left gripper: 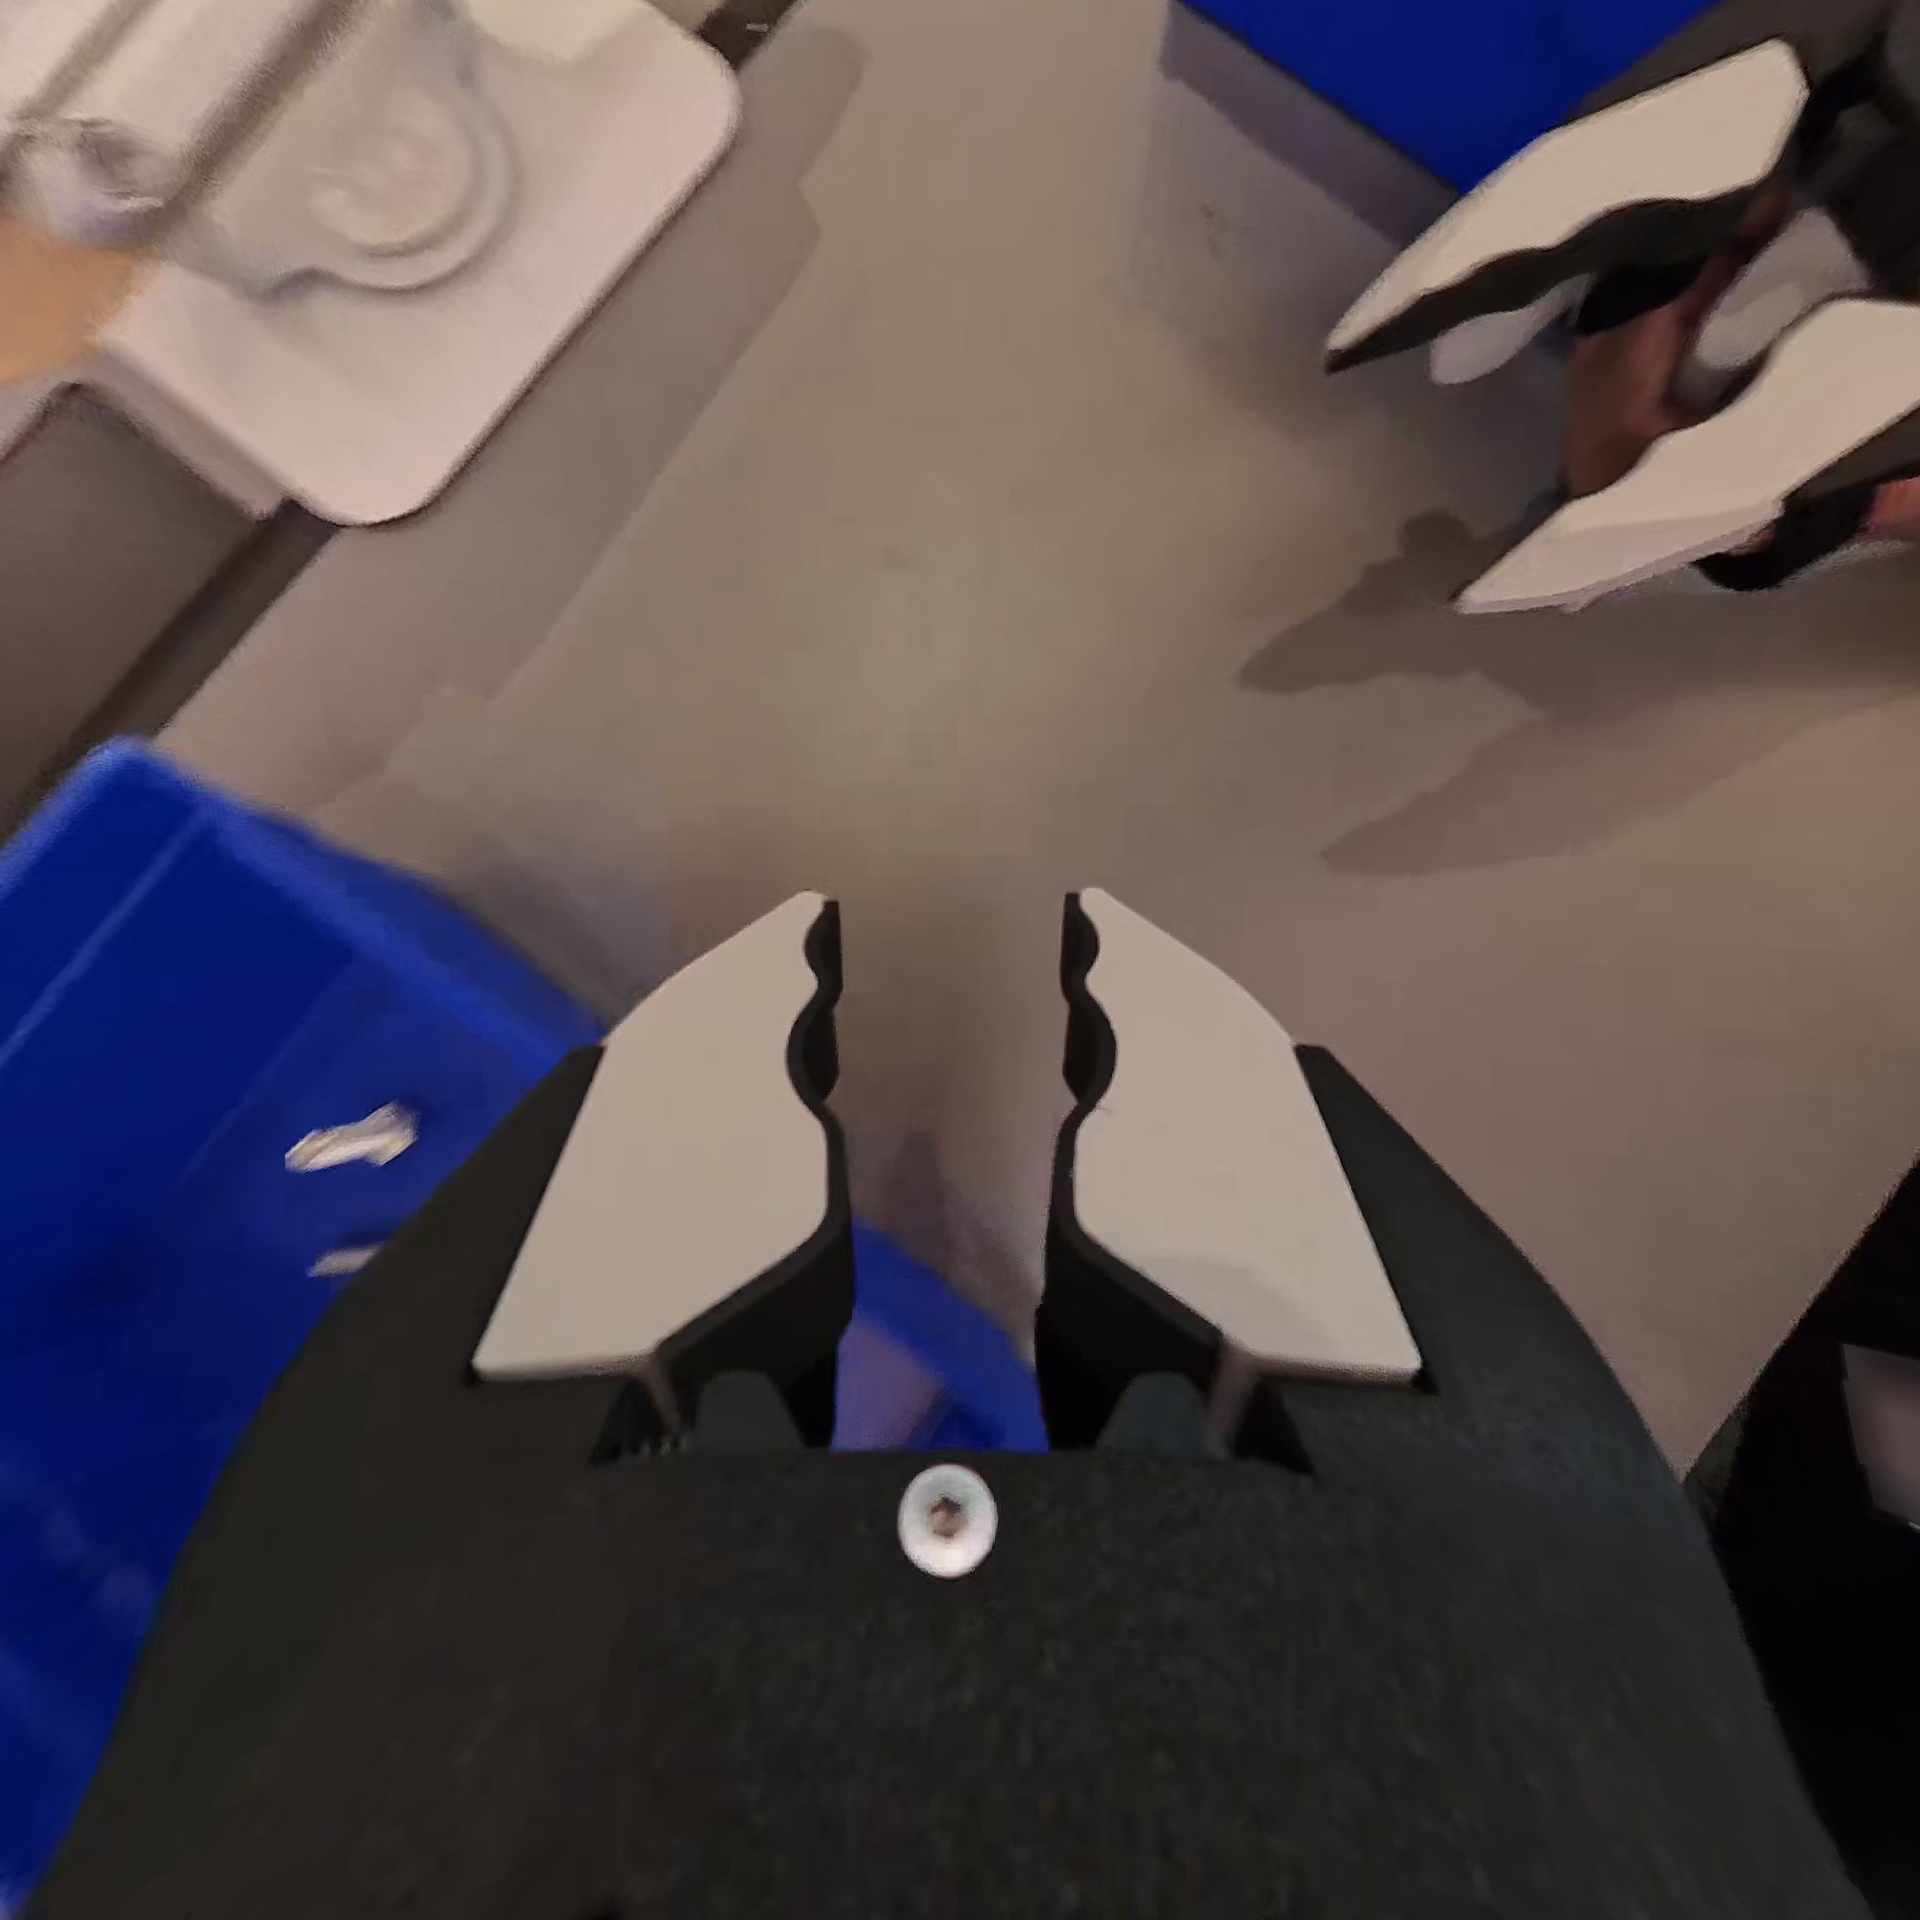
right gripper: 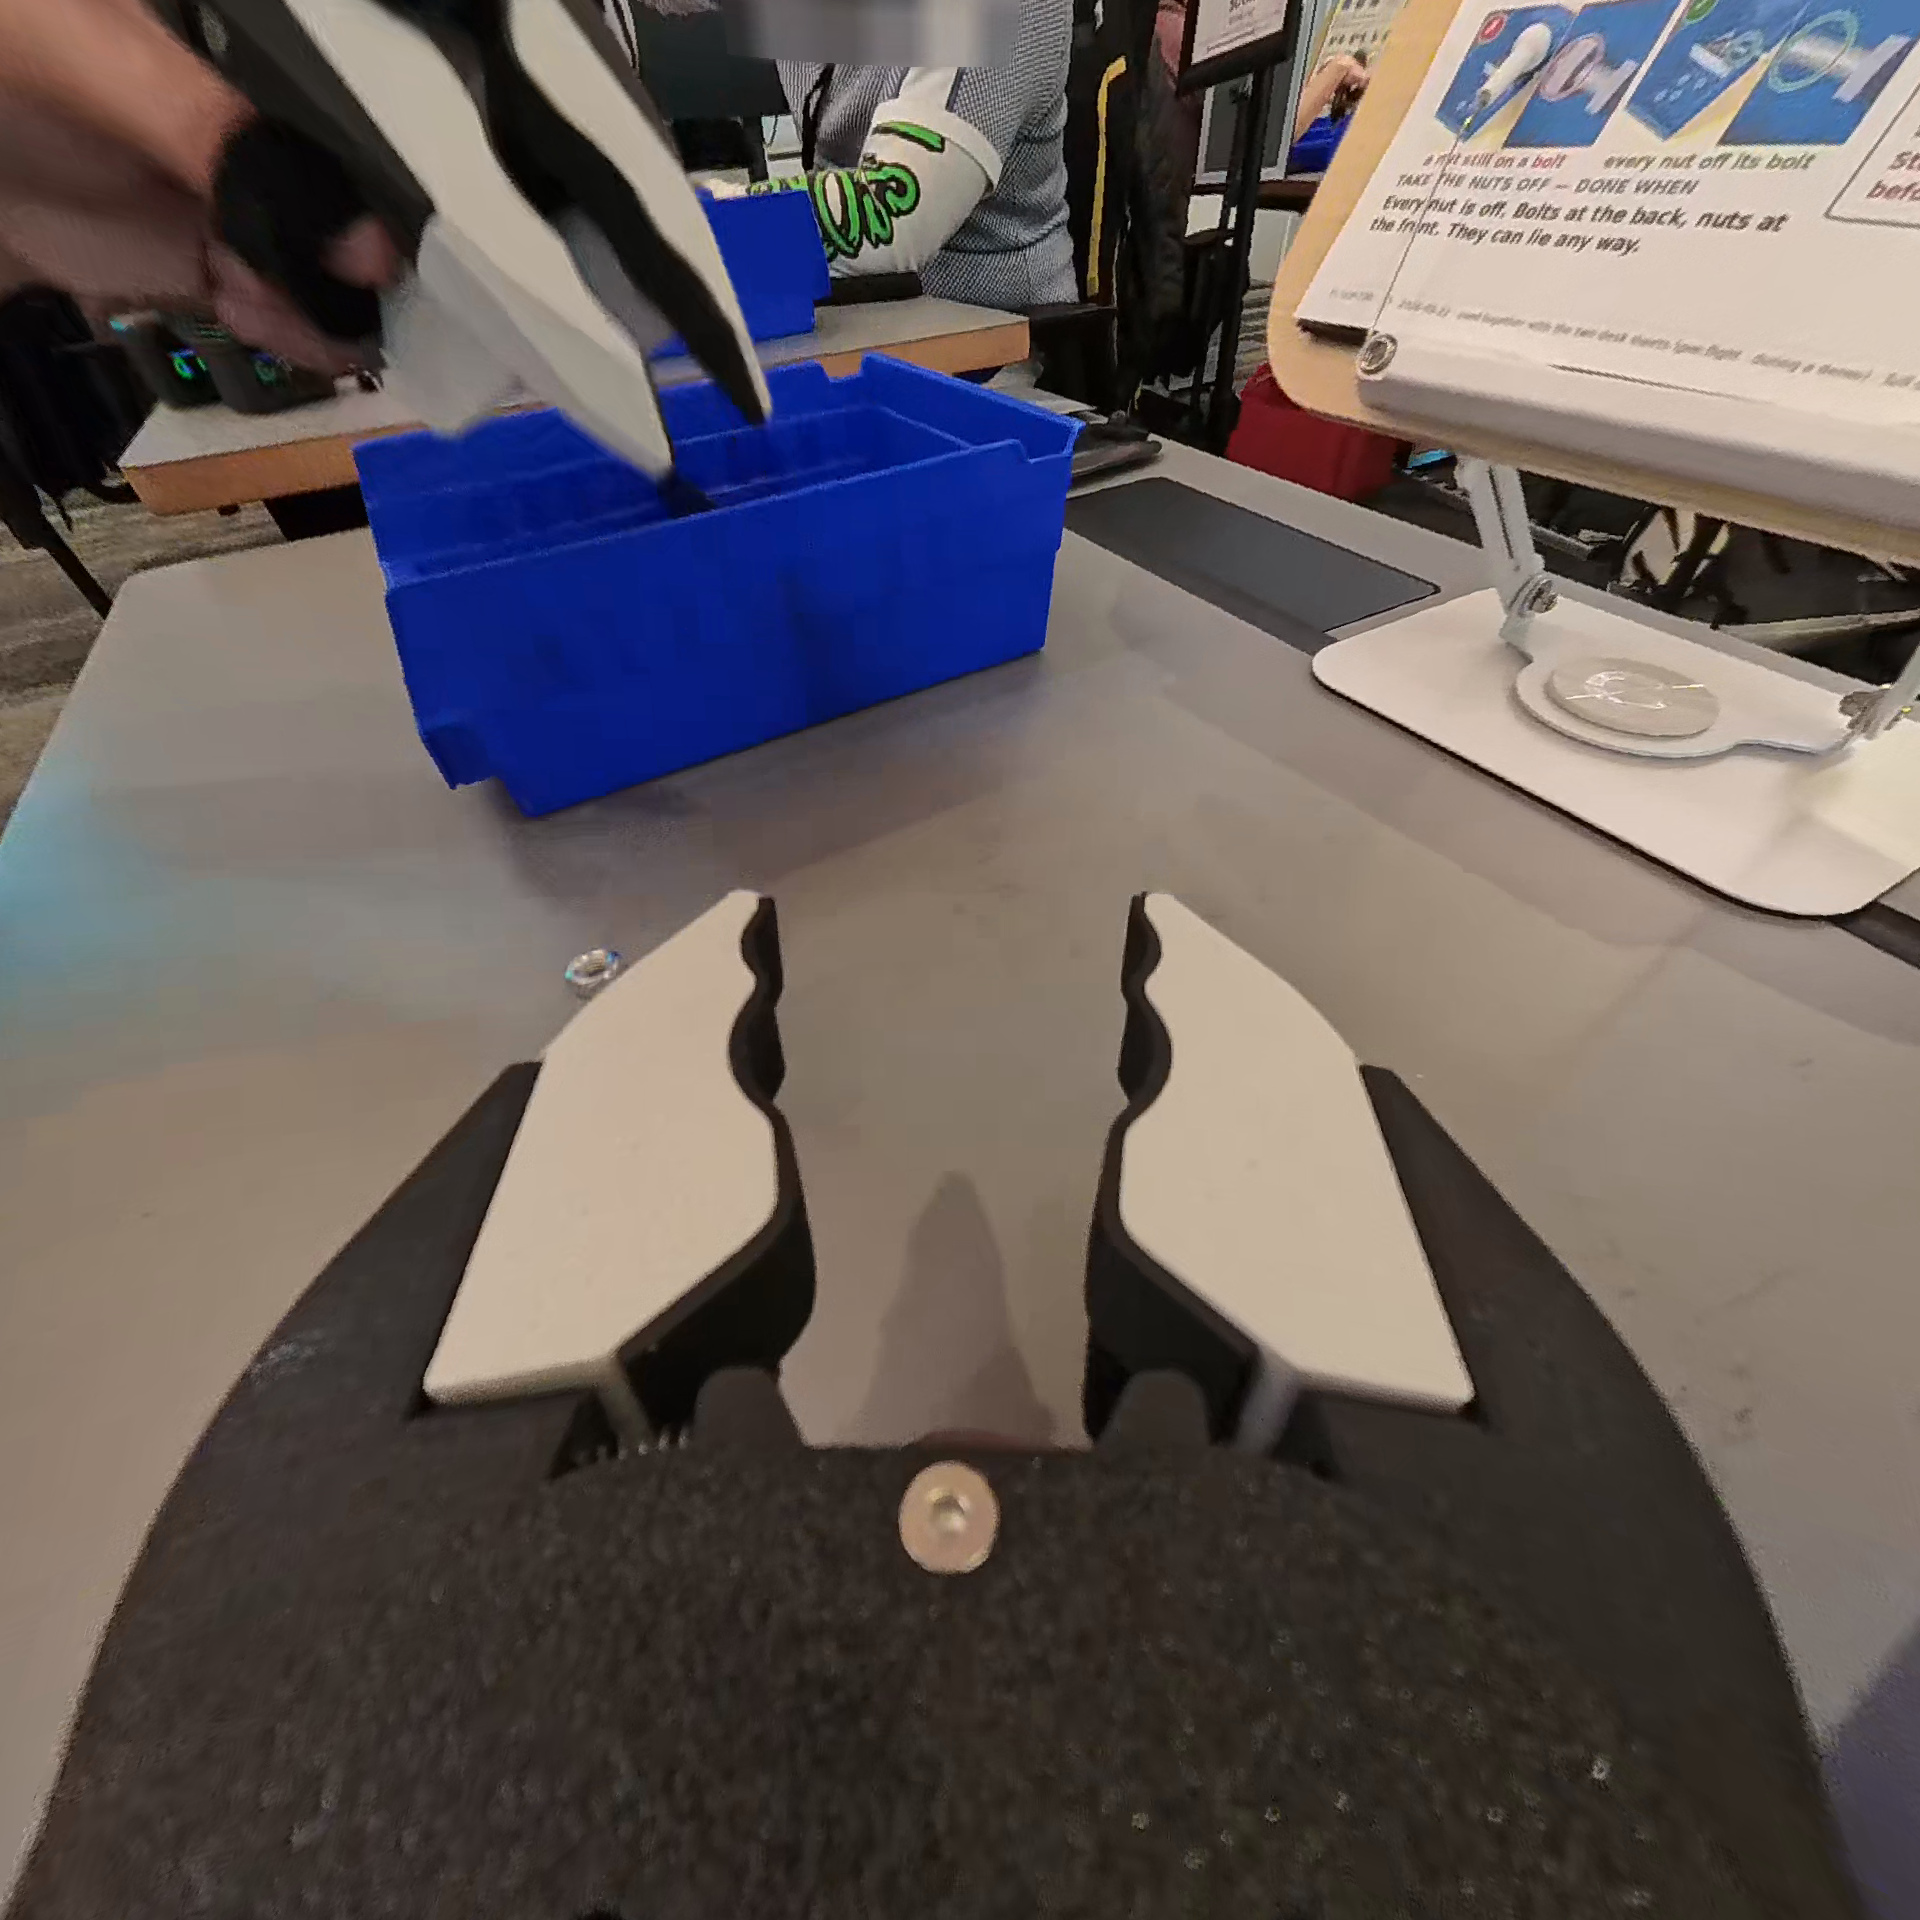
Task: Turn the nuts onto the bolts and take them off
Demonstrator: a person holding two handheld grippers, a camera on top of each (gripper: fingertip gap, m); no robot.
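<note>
- A small silver hexagonal steel nut (right gripper: 593, 970) lay loose on the grey table (right gripper: 1039, 831), just left of the right gripper's near-left fingertip.
- Blurred metal pieces, probably bolts (left gripper: 351, 1136), lay inside the blue plastic bin (right gripper: 727, 613), which stood on the table farther off to the left.
- The left gripper (left gripper: 948, 914) hung over the bin's edge, its fingers parted by a moderate gap and gripping nothing.
- The right gripper (right gripper: 951, 909) hovered low over the table, spread wide and empty.
- A white tilted document stand (right gripper: 1621, 727) stood at the far right.
- The step looked like fetching parts: judging by this, the left needs a bolt from the bin, the right the loose nut.
</note>
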